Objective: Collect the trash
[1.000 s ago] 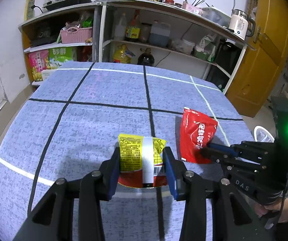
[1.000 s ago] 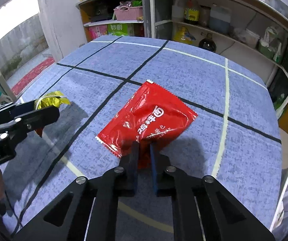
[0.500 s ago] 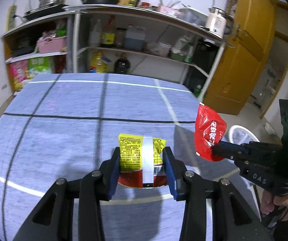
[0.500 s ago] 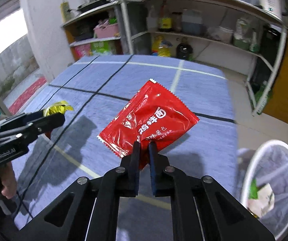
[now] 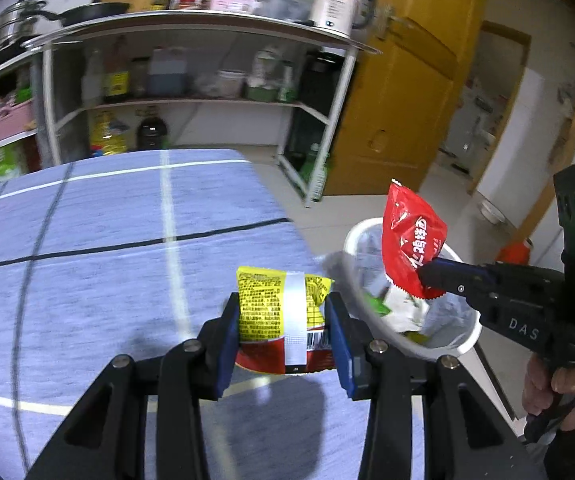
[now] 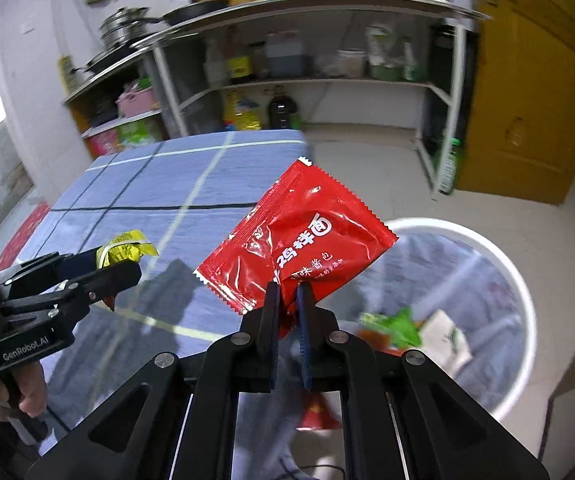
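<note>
My left gripper [image 5: 283, 320] is shut on a yellow and red snack packet [image 5: 283, 312], held above the right edge of the blue checked table [image 5: 107, 272]. My right gripper [image 6: 287, 304] is shut on the lower edge of a red sauce sachet [image 6: 303, 240], which stands up over the rim of a white trash bin [image 6: 527, 304] beside the table. In the left wrist view the red sauce sachet [image 5: 409, 240] hangs over the white trash bin [image 5: 471, 332], pinched by the right gripper [image 5: 427, 276]. In the right wrist view the left gripper [image 6: 127, 258] shows with the yellow packet [image 6: 127, 248].
The bin holds a clear liner with green and white wrappers [image 6: 403, 324]. Metal shelves [image 5: 191, 100] with bottles and jars stand behind the table. A yellow wooden door [image 5: 407, 92] is at the right. A person's hand [image 5: 559, 392] grips the right tool.
Both grippers have swung to the right, off the table's middle toward its right edge. The red sachet now hangs over the bin. Both grips are unchanged.
</note>
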`<action>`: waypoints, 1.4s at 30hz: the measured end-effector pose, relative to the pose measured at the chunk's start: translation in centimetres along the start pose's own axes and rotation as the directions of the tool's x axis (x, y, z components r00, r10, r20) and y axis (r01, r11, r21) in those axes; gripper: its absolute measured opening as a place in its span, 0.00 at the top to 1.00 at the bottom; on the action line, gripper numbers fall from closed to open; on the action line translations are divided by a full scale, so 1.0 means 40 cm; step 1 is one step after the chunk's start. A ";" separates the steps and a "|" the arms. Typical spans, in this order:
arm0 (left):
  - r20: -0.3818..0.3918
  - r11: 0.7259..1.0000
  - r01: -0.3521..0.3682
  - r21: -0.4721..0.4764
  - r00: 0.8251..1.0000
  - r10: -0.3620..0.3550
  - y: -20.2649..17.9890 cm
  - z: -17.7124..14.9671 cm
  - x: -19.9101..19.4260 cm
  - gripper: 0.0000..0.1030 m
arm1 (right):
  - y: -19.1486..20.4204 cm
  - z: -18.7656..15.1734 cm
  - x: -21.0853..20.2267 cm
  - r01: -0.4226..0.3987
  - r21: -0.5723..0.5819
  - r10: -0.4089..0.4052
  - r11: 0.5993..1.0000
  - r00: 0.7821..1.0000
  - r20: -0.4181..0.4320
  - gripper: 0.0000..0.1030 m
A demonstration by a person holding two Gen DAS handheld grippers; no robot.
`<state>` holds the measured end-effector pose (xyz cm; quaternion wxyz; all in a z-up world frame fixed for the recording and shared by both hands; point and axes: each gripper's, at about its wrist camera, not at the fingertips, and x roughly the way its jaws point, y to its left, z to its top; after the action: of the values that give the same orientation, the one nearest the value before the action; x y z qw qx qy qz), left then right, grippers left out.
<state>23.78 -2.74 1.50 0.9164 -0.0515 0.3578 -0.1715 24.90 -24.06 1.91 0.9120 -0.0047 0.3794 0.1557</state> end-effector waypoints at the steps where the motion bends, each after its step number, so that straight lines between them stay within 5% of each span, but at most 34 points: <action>1: -0.004 1.000 0.010 0.005 1.000 -0.010 -0.018 0.003 0.012 0.58 | -0.022 -0.006 -0.008 0.008 0.013 -0.009 1.000 1.000 0.001 0.92; 12: -0.046 0.996 0.084 0.027 0.995 -0.083 -0.178 0.032 0.147 0.58 | -0.223 -0.067 -0.008 0.090 0.136 -0.082 0.987 0.995 -0.062 0.92; 26: -0.149 0.990 0.127 0.059 0.982 -0.117 -0.285 0.033 0.290 0.56 | -0.330 -0.123 0.030 0.125 0.213 -0.094 0.969 0.984 -0.149 0.91; 33: -0.162 0.988 0.142 0.054 0.978 -0.132 -0.298 0.025 0.298 0.47 | -0.340 -0.124 0.008 0.137 0.227 -0.111 0.964 0.986 -0.124 0.78; 42: -0.121 0.988 0.148 0.043 0.983 -0.142 -0.272 0.025 0.235 0.45 | -0.306 -0.100 -0.033 0.139 0.214 -0.129 0.967 0.990 -0.063 0.78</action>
<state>27.88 -16.26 -1.39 0.8800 -0.0433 0.4018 -0.2497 24.79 -36.57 -1.36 0.9059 0.0656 0.4152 0.0512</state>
